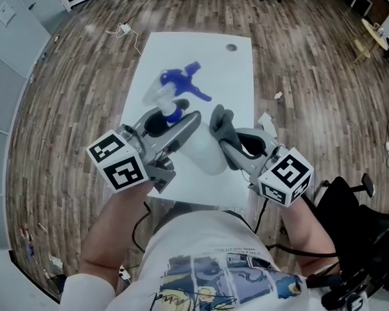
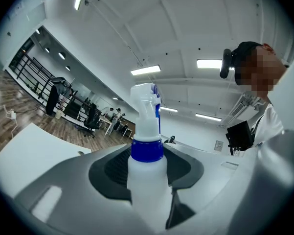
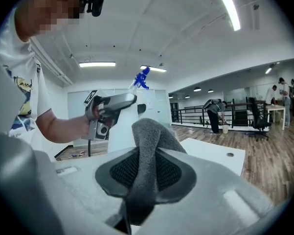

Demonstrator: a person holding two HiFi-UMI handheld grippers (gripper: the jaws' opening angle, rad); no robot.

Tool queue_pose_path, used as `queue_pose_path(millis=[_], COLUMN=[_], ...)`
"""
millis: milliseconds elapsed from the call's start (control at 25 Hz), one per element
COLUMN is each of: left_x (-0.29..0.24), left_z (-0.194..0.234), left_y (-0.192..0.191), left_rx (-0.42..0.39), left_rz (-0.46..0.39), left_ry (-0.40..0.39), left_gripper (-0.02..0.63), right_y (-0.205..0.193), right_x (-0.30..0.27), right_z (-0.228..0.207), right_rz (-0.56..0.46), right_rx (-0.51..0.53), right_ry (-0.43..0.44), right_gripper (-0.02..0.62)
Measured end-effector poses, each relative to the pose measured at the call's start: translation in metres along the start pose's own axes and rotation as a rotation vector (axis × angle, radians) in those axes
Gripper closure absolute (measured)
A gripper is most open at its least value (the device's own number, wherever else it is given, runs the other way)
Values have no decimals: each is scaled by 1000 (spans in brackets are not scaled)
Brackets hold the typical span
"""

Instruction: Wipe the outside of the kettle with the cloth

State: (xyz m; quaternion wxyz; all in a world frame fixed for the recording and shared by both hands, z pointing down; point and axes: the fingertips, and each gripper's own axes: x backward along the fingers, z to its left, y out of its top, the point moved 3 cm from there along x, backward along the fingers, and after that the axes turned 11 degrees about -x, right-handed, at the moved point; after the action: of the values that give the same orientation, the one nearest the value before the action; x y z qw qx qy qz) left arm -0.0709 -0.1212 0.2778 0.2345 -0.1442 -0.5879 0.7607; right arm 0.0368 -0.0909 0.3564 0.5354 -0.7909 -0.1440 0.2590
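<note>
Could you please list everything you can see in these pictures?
table: one, white, on the wood floor.
spray bottle: one, white with a blue collar and trigger, in the left gripper.
cloth: one, grey, in the right gripper.
container: one, white, between the grippers; likely the kettle.
chair: one, black, at the person's right.
people: several, far off by the railing.
left gripper: grey, shut on the spray bottle.
right gripper: grey, shut on the cloth.
</note>
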Motion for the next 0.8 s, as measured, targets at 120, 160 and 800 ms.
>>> queue_pose_path(millis=[120,160,800], left_x=[1,2,5], left_z=[0,0,4], left_y=[5,6,26], left_rx=[-5,-7,-31], left_rz=[-12,-17,-41], left_ry=[4,4,16], left_gripper=[423,423,423], right_y=[-18,-25,-104], right_x=[3,3,9], right_z=[-8,-11,-48], right_rz=[26,34,194], right_rx=[-34,-43,-129], right_ry=[-13,-19,-132], right_gripper=[517,517,518])
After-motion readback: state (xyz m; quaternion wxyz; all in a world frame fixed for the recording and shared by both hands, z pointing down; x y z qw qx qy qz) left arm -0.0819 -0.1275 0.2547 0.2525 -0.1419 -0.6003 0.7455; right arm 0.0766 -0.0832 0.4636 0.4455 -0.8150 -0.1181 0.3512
